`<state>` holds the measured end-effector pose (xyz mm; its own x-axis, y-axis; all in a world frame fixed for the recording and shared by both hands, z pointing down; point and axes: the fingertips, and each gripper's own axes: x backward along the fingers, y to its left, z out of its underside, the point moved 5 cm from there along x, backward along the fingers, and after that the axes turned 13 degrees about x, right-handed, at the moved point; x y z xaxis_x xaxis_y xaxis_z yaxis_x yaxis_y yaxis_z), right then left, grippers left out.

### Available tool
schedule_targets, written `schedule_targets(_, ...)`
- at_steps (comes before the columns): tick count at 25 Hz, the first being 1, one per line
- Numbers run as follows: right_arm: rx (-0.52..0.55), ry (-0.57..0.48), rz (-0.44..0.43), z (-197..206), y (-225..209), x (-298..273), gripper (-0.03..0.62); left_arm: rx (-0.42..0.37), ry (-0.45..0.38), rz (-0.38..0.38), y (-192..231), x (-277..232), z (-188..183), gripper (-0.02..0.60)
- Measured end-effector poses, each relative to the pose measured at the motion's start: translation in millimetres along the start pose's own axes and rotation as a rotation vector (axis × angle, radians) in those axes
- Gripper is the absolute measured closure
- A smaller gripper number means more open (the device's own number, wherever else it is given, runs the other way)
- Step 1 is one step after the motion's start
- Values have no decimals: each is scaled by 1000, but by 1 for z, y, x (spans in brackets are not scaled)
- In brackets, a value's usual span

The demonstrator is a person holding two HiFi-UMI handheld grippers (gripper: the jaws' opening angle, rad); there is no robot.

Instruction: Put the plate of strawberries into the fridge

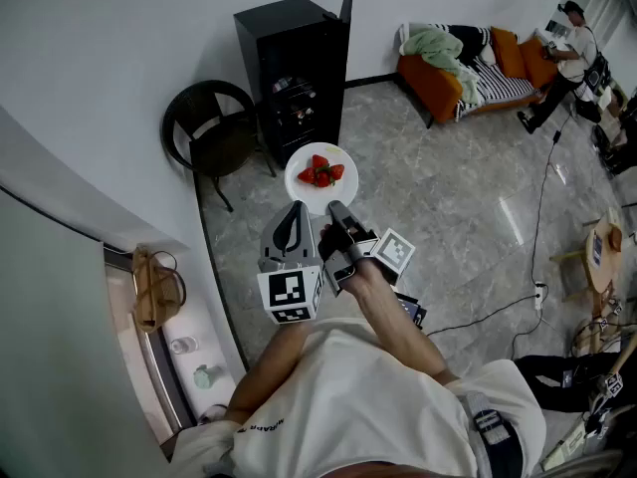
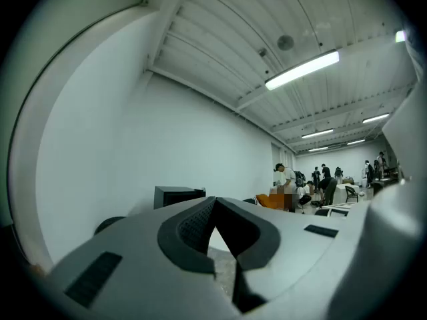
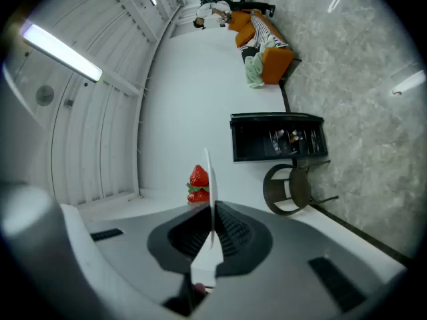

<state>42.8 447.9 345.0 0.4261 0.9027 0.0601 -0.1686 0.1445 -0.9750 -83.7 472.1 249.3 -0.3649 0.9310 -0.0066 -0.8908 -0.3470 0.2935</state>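
Note:
A white plate (image 1: 320,177) carrying several red strawberries (image 1: 320,171) hangs in the air in front of the black fridge (image 1: 297,66), whose door (image 1: 345,26) stands open. My right gripper (image 1: 334,210) is shut on the plate's near rim. In the right gripper view the plate (image 3: 209,179) shows edge-on between the pads (image 3: 230,229), with strawberries (image 3: 199,183) on its left face. My left gripper (image 1: 297,208) is just left of the plate rim, apart from it. Its jaws (image 2: 214,204) are shut with nothing between them.
A dark round chair (image 1: 212,127) stands left of the fridge, against the white wall. An orange sofa (image 1: 468,68) and a person (image 1: 569,52) are at the back right. Cables (image 1: 537,227) lie on the grey stone floor. A ledge with a bag (image 1: 154,287) runs along the left.

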Motion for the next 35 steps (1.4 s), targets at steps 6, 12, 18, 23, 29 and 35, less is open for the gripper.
schedule_targets(6,-10,18,22,-8,-14,-7,572,-4,-2,-17,0,-14,8,581)
schedule_targets(12,-33,15,17,-17,-24,1,572,-22,5,-37,-12,-13,18,581)
schedule_targets(18,-35,29,29,-29,-19,21,571,-24,-2,-40,-36,-9,20,581)
schedule_targets(23,-35,26,20,-38,-21,26,572,-31,3,-42,-45,-12,25,581)
schedule_targets(29,-49,27,7,-48,-24,43,572,-39,-24,-47,-64,-3,26,581)
schedule_targets(35,-55,40,6,-51,-21,55,574,-39,-28,-54,-78,2,29,581)
